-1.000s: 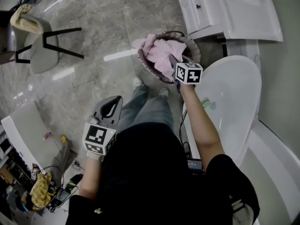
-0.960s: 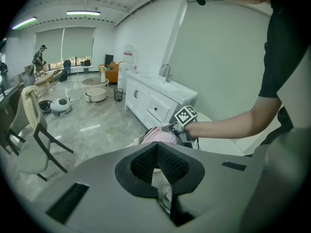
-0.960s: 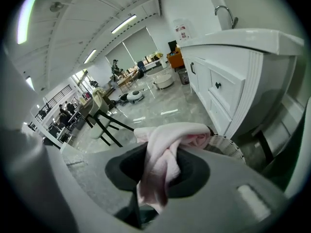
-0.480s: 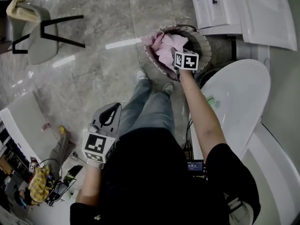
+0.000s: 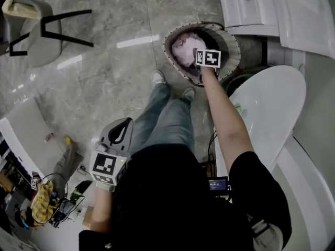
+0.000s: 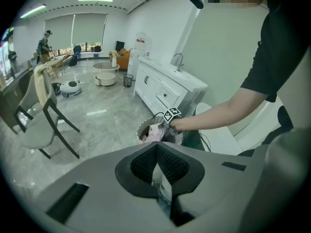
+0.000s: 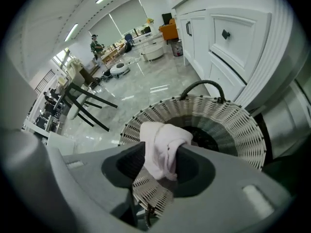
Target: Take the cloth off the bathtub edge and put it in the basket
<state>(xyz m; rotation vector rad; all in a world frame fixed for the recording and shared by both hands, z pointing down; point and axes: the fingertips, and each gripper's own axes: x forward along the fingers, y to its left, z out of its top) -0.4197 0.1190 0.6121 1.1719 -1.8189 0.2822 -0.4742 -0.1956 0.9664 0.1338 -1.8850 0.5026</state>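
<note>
A round wicker basket stands on the floor beside the white bathtub. My right gripper reaches down into the basket with the pink cloth bunched between its jaws. In the right gripper view the cloth fills the gap between the pads over the basket; the jaws have just been opening, with the cloth still between them. My left gripper hangs by the person's left side, far from the basket, its jaws shut and empty.
A white cabinet stands just behind the basket. A grey chair sits at the far left on the marble floor. The person's shoes are next to the basket. Cables and clutter lie at the lower left.
My right gripper has sunk into the basket with the cloth, which no longer spills over the rim. My left gripper has dropped a little at the person's side.
</note>
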